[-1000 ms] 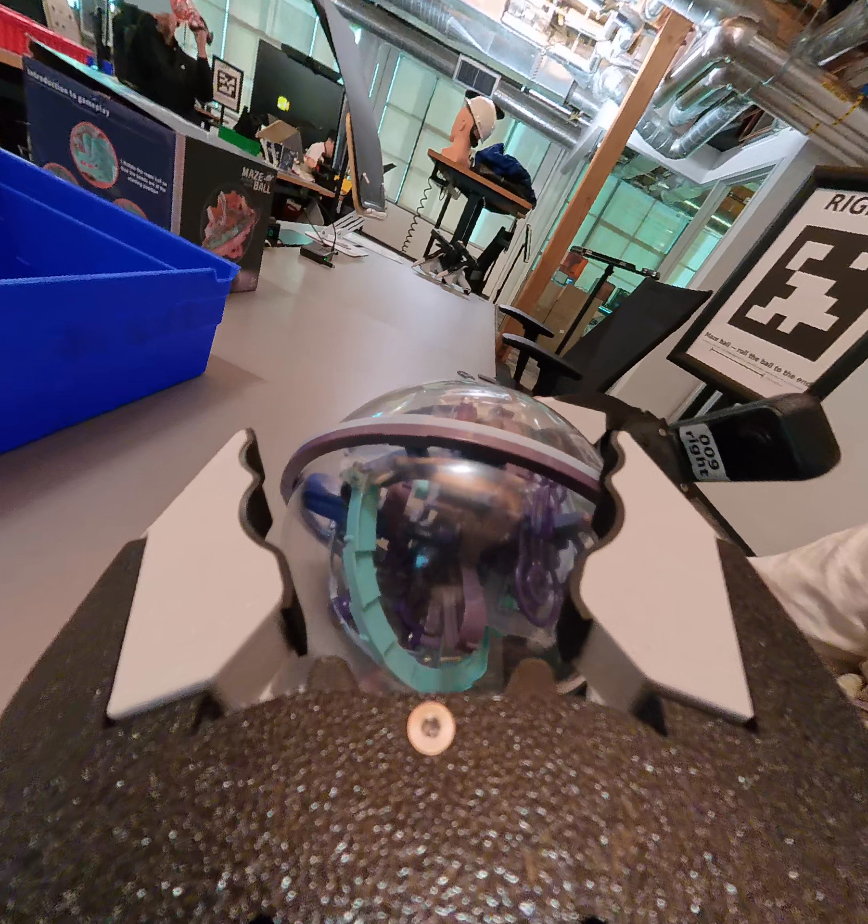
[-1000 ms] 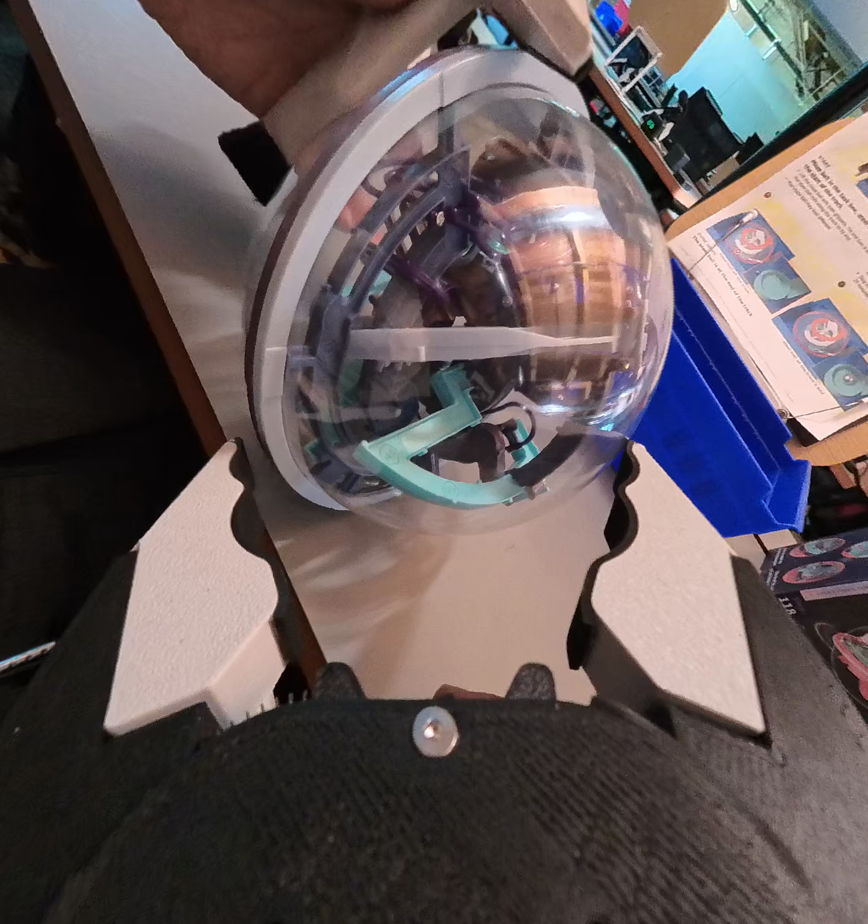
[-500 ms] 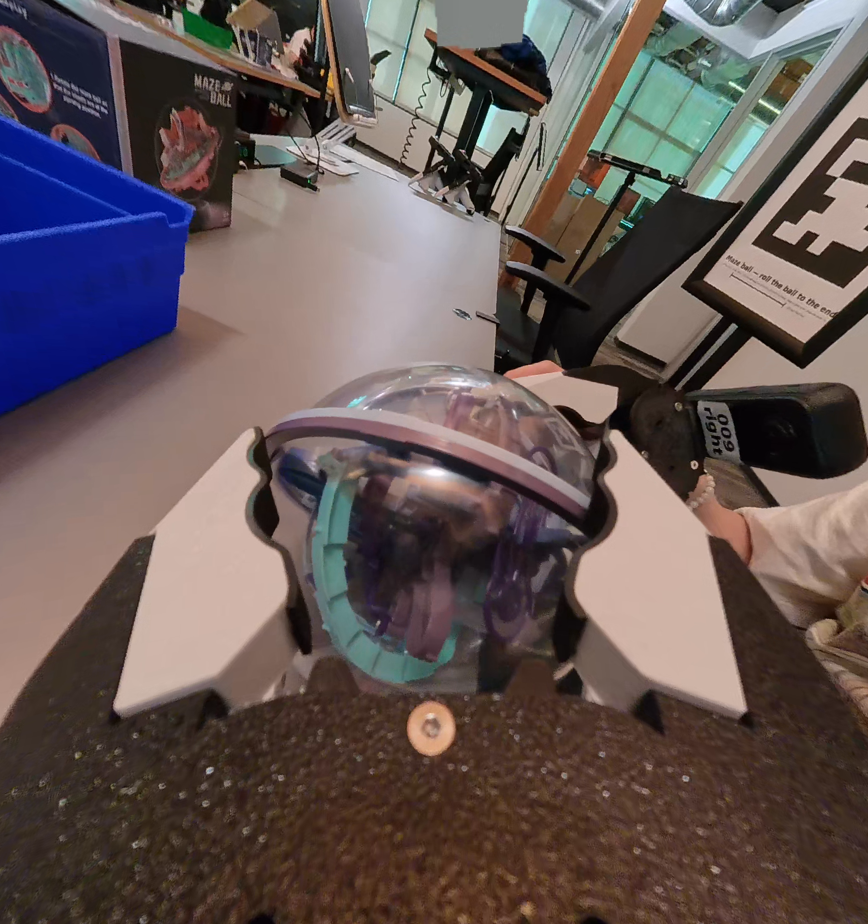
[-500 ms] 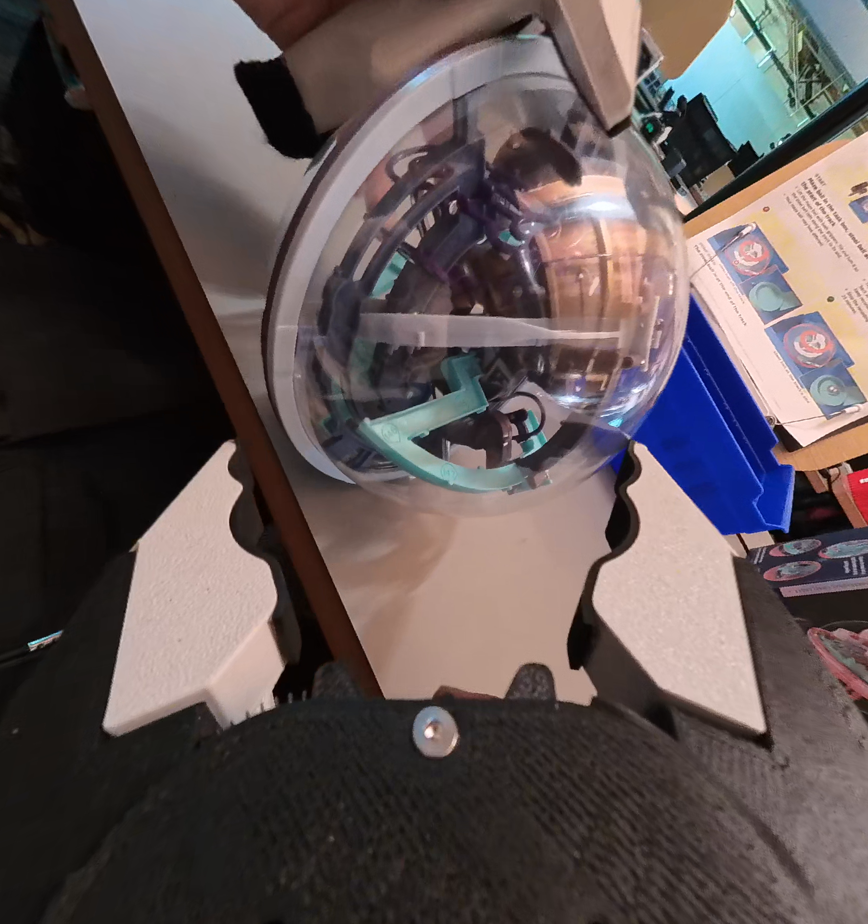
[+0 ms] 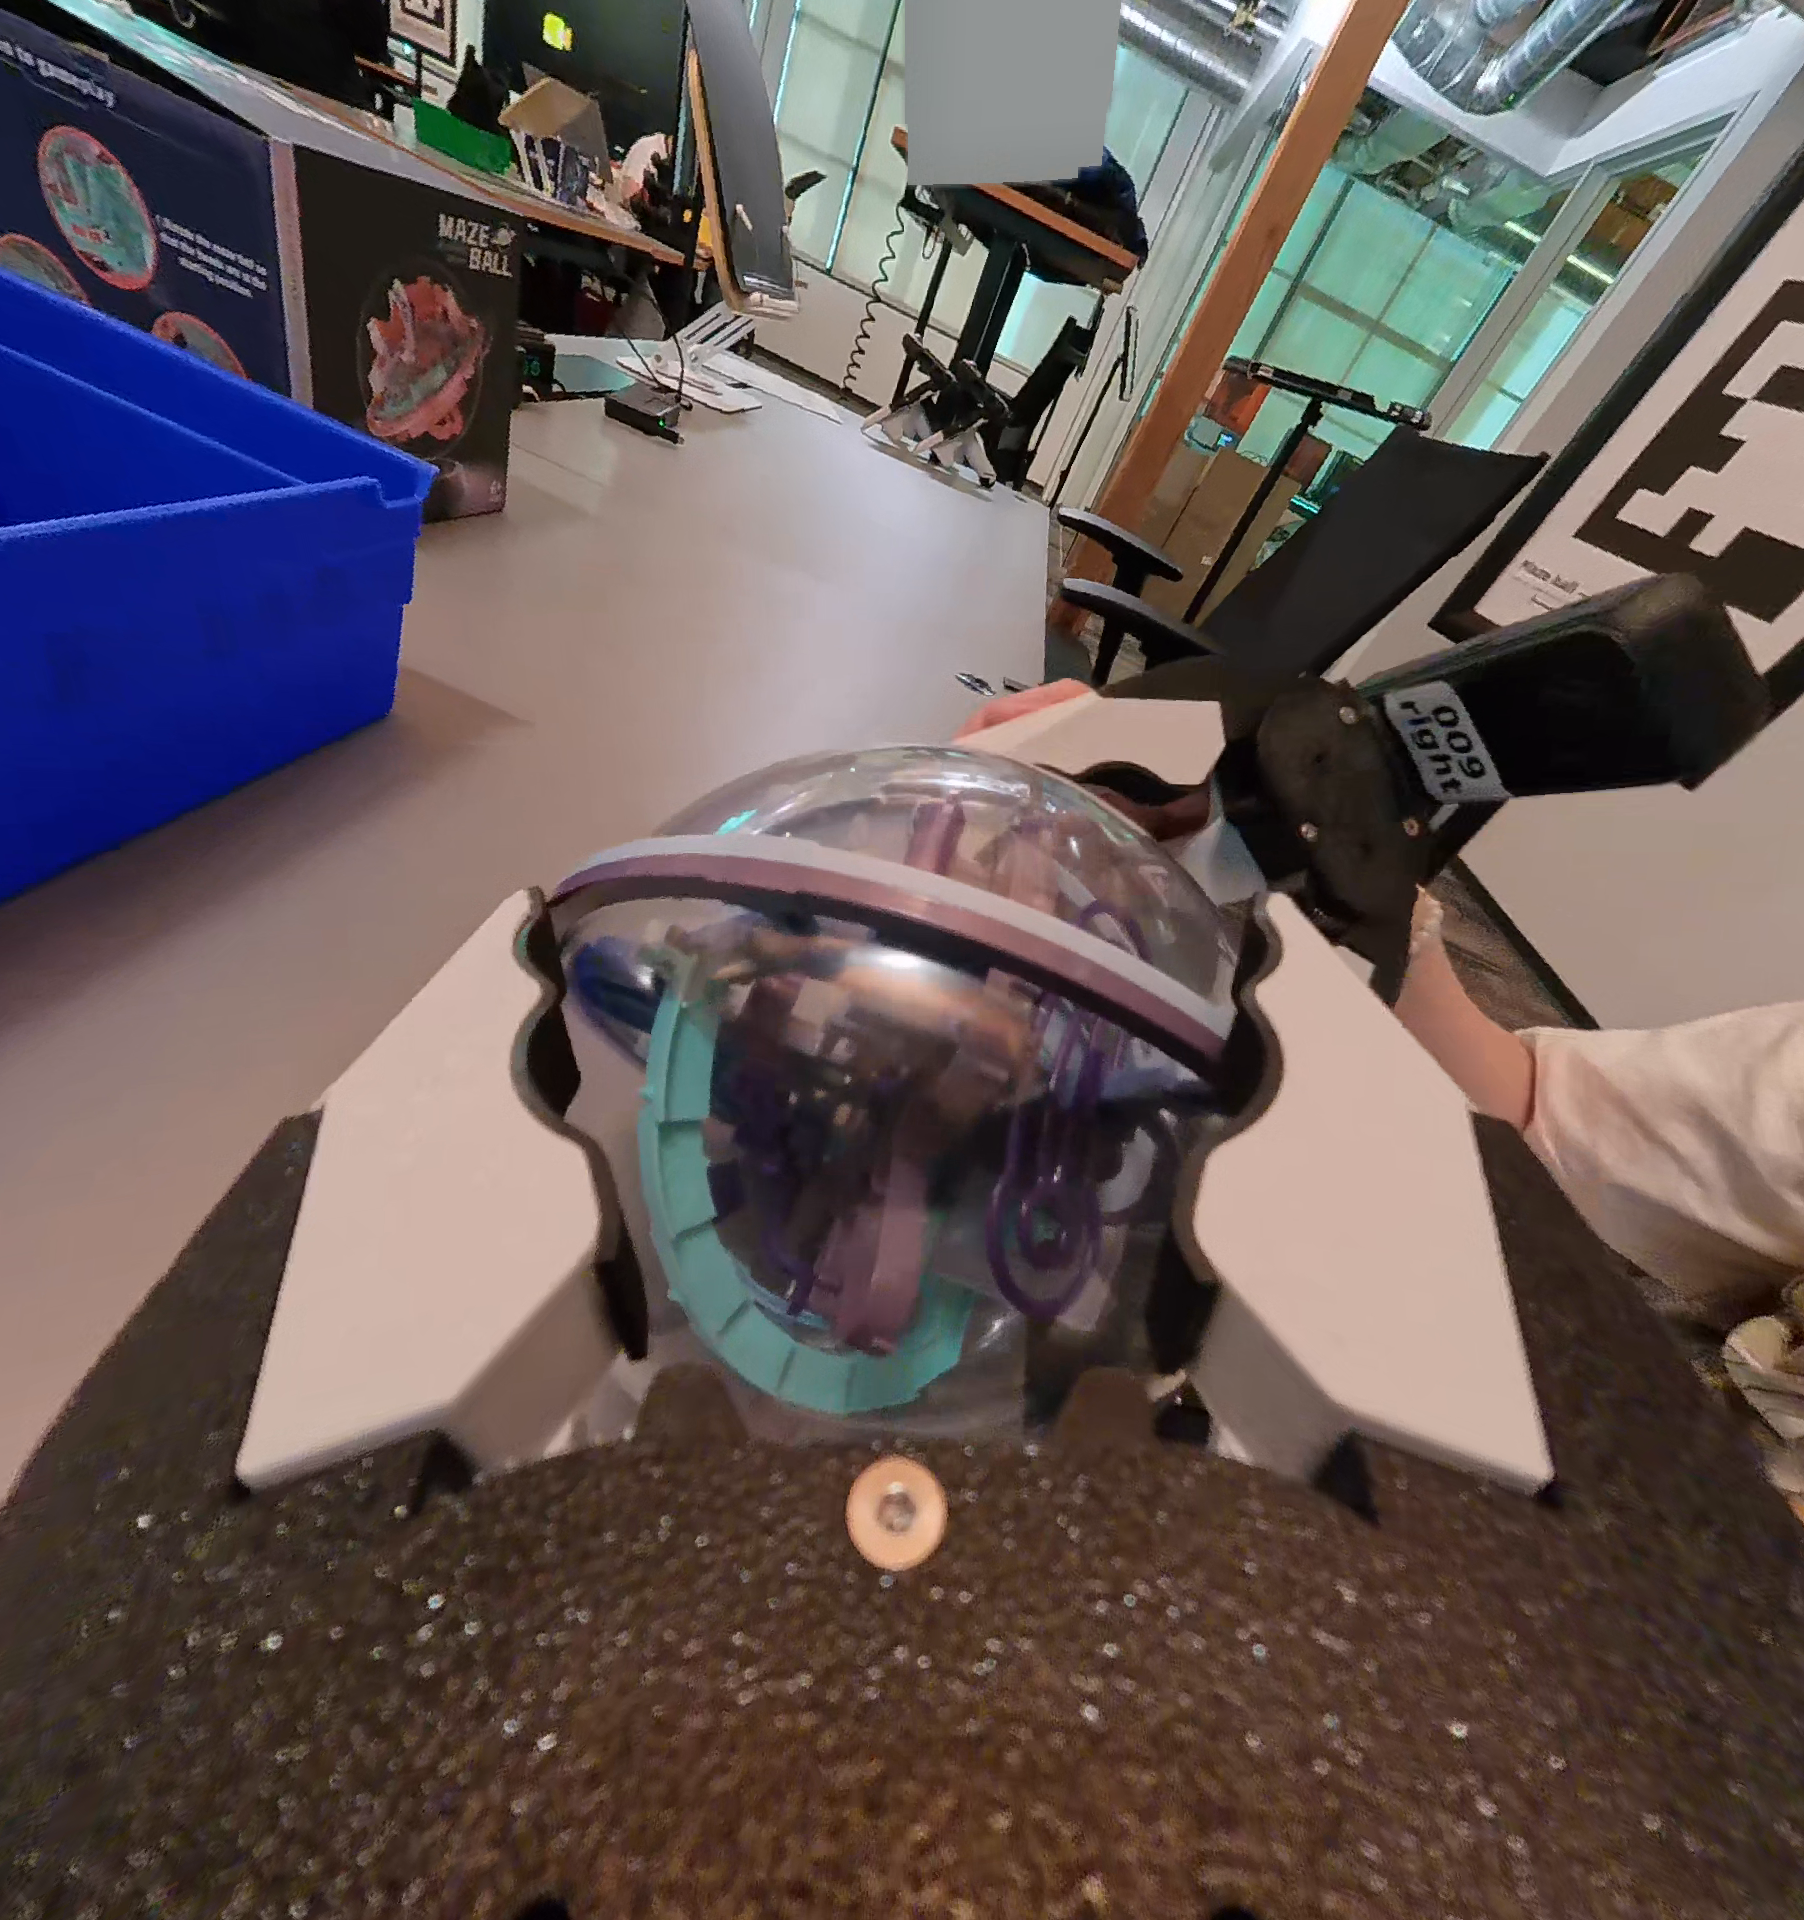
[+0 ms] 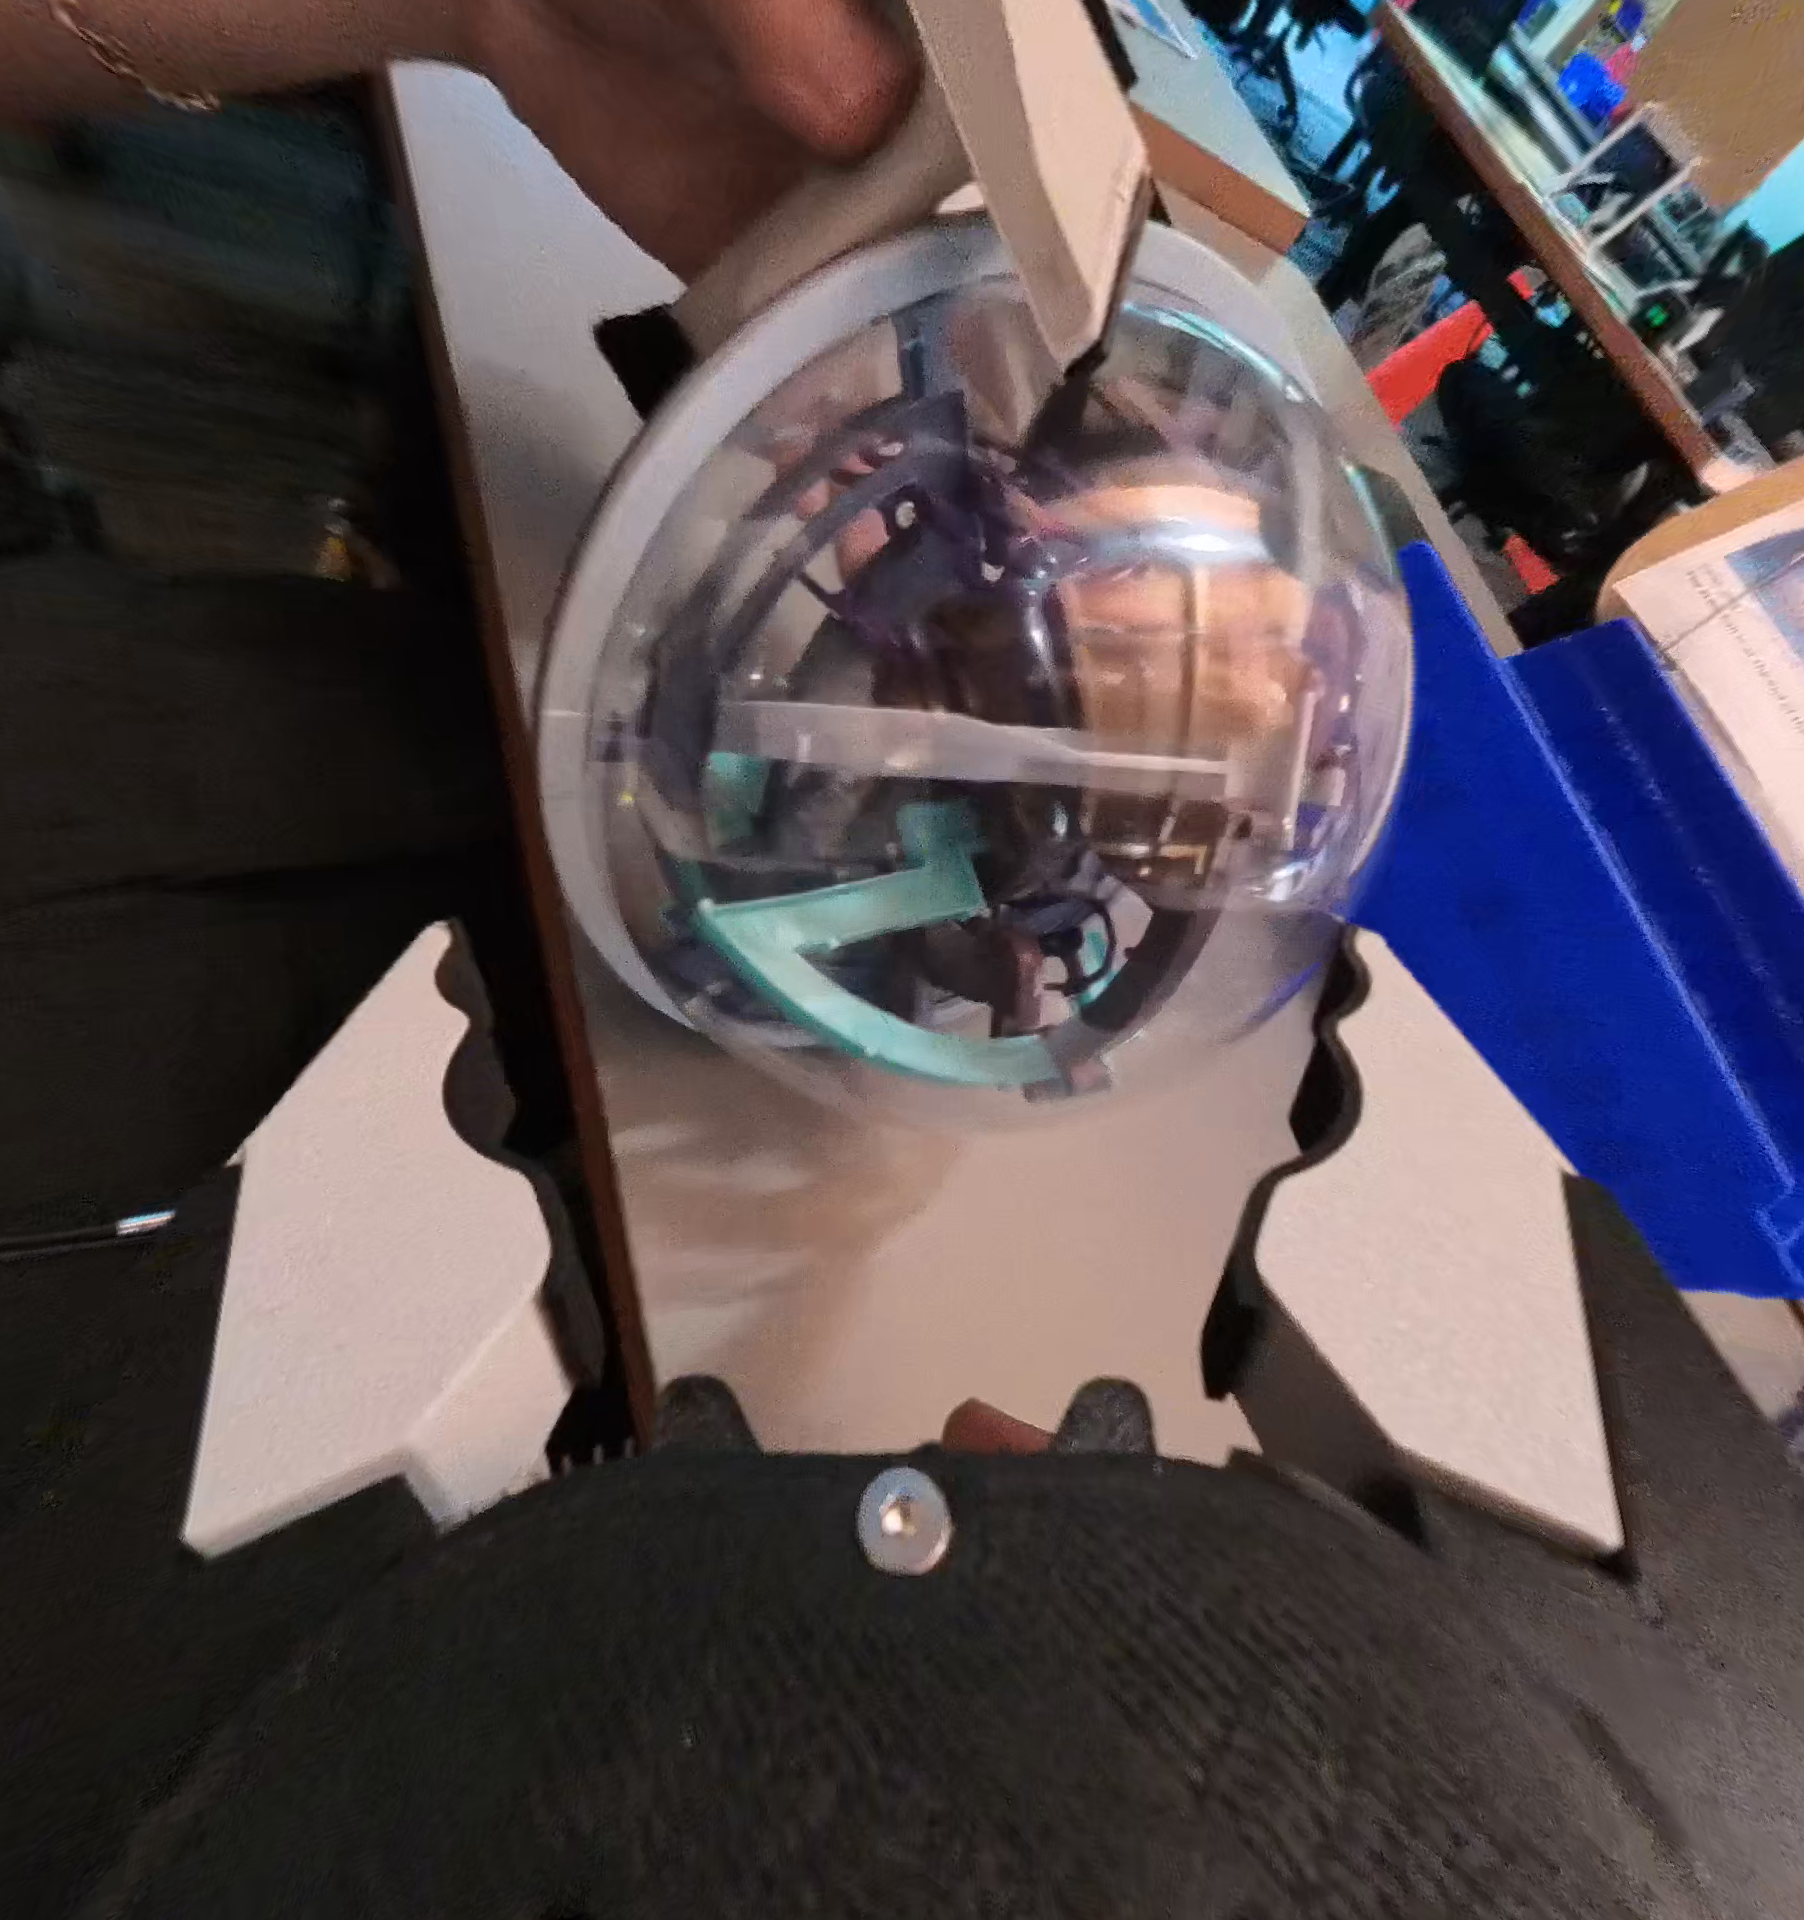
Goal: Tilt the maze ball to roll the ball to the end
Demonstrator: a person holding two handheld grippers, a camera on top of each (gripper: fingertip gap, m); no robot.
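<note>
While clamped, maze ball [image 5: 898, 1070], blue bin [image 5: 150, 603]

Two close wrist views, facing each other across the shared maze ball [image 5: 893, 1070]; table [image 5: 669, 623] beyond.

Maze ball [image 6: 971, 665] interior blurred; its small ball indiscernible.

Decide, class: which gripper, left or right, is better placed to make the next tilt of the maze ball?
Left. The left gripper is closed on the maze ball, both sides touching; the right gripper stands open in front of it, not gripping.
</note>
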